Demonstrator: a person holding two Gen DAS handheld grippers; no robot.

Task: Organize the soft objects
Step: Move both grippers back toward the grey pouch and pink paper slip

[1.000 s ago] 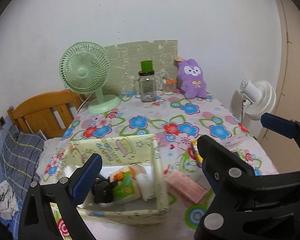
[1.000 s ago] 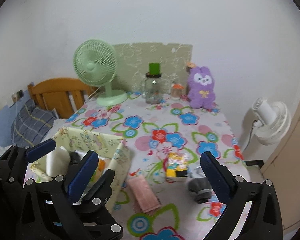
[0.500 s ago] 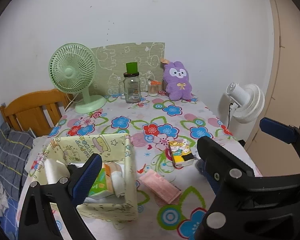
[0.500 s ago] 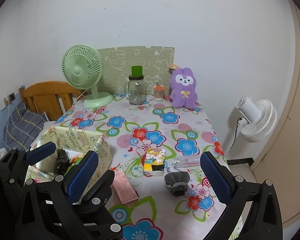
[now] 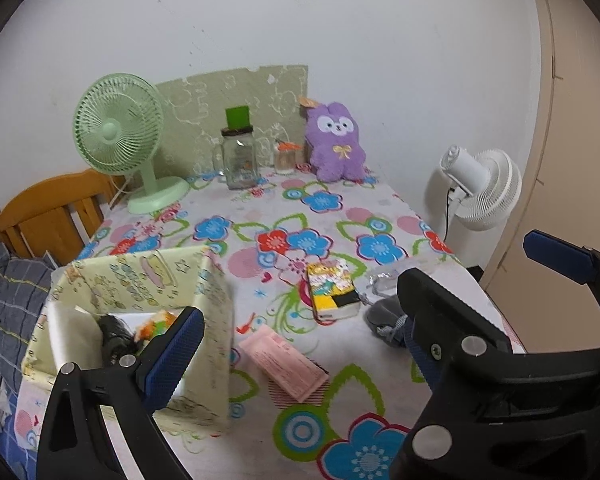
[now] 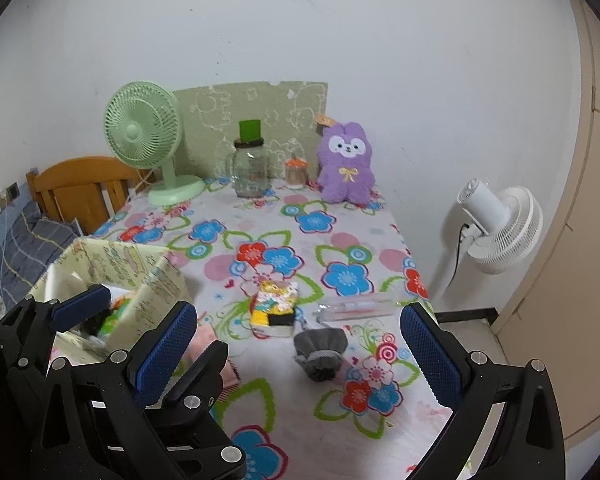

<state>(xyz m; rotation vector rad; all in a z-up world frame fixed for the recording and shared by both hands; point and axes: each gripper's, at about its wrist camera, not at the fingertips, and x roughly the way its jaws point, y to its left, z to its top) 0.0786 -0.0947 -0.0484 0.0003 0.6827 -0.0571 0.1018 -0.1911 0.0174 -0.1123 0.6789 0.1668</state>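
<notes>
A pale yellow fabric box (image 5: pixel 140 280) (image 6: pixel 140 280) stands at the table's near left, holding a white item, a black item and an orange-green packet. On the flowered cloth lie a pink tissue packet (image 5: pixel 284 364), a yellow cartoon packet (image 5: pixel 332 288) (image 6: pixel 276 304), a grey drawstring pouch (image 5: pixel 380 316) (image 6: pixel 320 352) and a clear plastic sleeve (image 6: pixel 356 306). A purple plush (image 5: pixel 334 144) (image 6: pixel 346 160) sits against the far wall. My left gripper (image 5: pixel 294 350) hangs open above the pink packet, beside the box. My right gripper (image 6: pixel 296 356) is open and empty, with the grey pouch between its fingers' line of sight.
A green desk fan (image 5: pixel 116 136), a glass jar with a green lid (image 5: pixel 240 160) and a small jar (image 5: pixel 286 158) stand at the back. A white floor fan (image 6: pixel 496 224) is off the table's right edge. A wooden headboard (image 5: pixel 48 216) and plaid pillow are on the left.
Both grippers have drawn to the right and back from the box. The yellow packet and grey pouch have come into the left wrist view. Both stay open and empty.
</notes>
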